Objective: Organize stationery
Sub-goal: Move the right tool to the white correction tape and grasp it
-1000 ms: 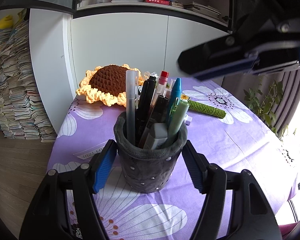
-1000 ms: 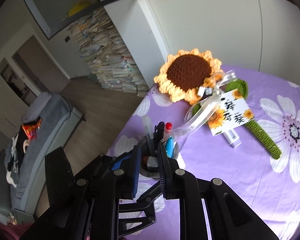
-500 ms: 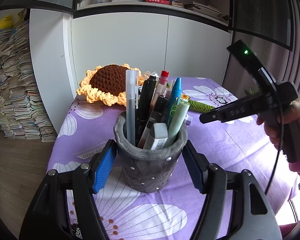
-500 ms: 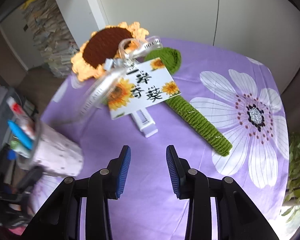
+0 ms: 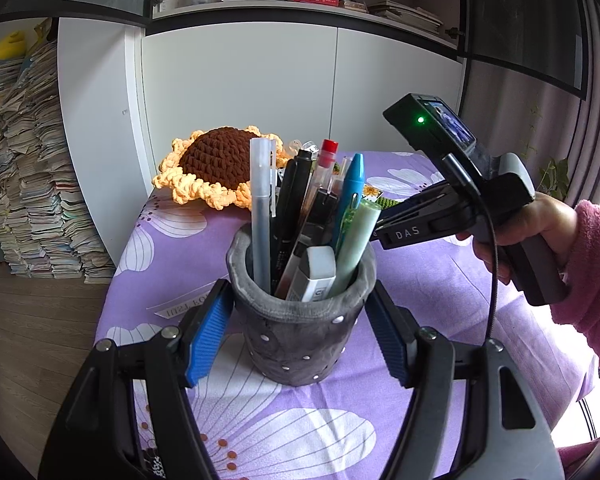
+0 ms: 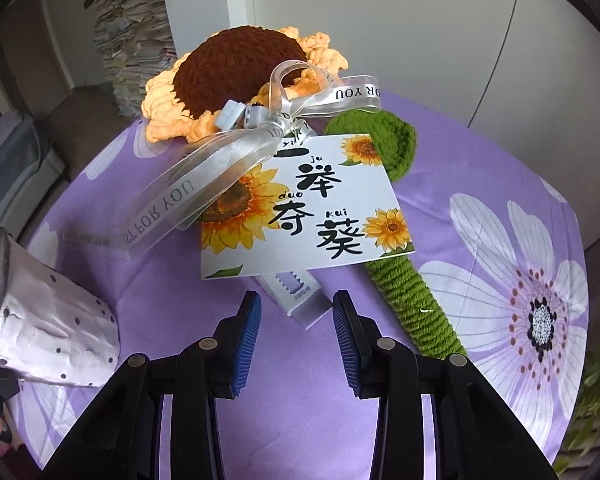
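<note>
Right now your left gripper point(image 5: 300, 332) has its fingers point(image 5: 206, 336) clamped on the sides of the grey pen cup point(image 5: 298, 338), blue pads pressed against both walls. The cup stands upright on the purple flowered cloth of the desk point(image 5: 440, 280), near the desk's front edge. It holds a clear pen point(image 5: 261, 216), a black marker point(image 5: 290, 200), a red-capped pen point(image 5: 320, 176), a blue pen point(image 5: 350, 196), a pale green pen point(image 5: 354, 248) and a white eraser point(image 5: 314, 276), all leaning out of the rim.

Your right gripper point(image 6: 296, 336) points steeply down at the desk. Its fingers have just been opening and now stand apart. They grip nothing. A small white box point(image 6: 300, 296) lies flat just ahead of the fingertips, in line with the gap between them, not touched by either pad. Its far end is tucked under the sunflower card point(image 6: 300, 208).

The card is tied by a clear ribbon point(image 6: 204, 168) to a crocheted sunflower point(image 6: 236, 72) lying at the back of the desk. The flower's green stem point(image 6: 416, 292) runs out to the right of the box. In the right wrist view the pen cup point(image 6: 56, 340) sits at the far left, well apart from the box.

In the left wrist view your right hand point(image 5: 540, 232), in a pink sleeve point(image 5: 596, 272), holds the right gripper's handle behind and right of the cup.
</note>
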`<state>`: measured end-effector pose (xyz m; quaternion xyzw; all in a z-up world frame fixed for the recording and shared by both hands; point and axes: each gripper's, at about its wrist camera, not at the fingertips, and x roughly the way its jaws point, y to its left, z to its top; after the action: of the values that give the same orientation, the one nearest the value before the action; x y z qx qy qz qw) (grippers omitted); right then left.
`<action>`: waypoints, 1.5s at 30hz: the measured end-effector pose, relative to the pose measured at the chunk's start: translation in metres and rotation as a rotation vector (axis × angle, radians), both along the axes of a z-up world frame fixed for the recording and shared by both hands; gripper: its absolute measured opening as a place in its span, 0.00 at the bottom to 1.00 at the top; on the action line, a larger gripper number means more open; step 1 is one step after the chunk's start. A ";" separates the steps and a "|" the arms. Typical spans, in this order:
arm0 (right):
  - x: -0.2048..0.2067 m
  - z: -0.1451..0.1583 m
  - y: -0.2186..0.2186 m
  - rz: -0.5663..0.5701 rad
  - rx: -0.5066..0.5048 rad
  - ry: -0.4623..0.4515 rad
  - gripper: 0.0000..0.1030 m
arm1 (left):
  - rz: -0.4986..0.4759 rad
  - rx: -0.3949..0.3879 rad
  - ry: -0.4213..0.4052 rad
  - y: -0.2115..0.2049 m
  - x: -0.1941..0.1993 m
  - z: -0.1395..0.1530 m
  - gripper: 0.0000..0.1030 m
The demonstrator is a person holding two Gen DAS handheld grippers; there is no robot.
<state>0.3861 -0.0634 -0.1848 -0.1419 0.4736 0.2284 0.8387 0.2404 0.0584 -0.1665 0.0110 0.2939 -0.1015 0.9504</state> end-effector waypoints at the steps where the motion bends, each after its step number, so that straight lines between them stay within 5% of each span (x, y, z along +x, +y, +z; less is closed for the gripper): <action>1: 0.001 0.000 0.001 0.003 -0.006 -0.001 0.36 | 0.000 -0.001 0.000 0.000 0.000 0.000 0.66; 6: -0.002 0.001 0.002 0.058 -0.045 -0.006 0.38 | 0.000 0.000 0.001 0.000 0.000 0.000 0.66; 10: -0.001 0.000 0.011 0.114 -0.131 -0.047 0.52 | 0.001 0.000 0.002 0.000 0.000 0.000 0.66; 18: 0.009 -0.006 0.016 0.161 -0.131 -0.031 0.52 | 0.005 0.001 0.002 -0.001 0.000 -0.002 0.66; 23: -0.005 -0.004 0.008 0.160 -0.069 0.011 0.25 | 0.004 -0.001 0.000 0.000 0.000 -0.003 0.66; 38: -0.125 0.002 -0.053 0.182 -0.098 0.074 0.26 | 0.006 -0.010 0.000 -0.001 -0.001 -0.002 0.66; 43: -0.121 0.014 -0.044 0.179 -0.114 0.039 0.55 | 0.009 -0.013 0.005 0.000 -0.002 -0.001 0.66; 45: -0.115 0.018 -0.033 0.192 -0.123 0.021 0.59 | 0.009 -0.014 0.007 0.000 -0.002 -0.001 0.66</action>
<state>0.2713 -0.0963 -0.1671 -0.2354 0.4795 0.2798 0.7977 0.2385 0.0584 -0.1673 0.0025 0.2964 -0.0992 0.9499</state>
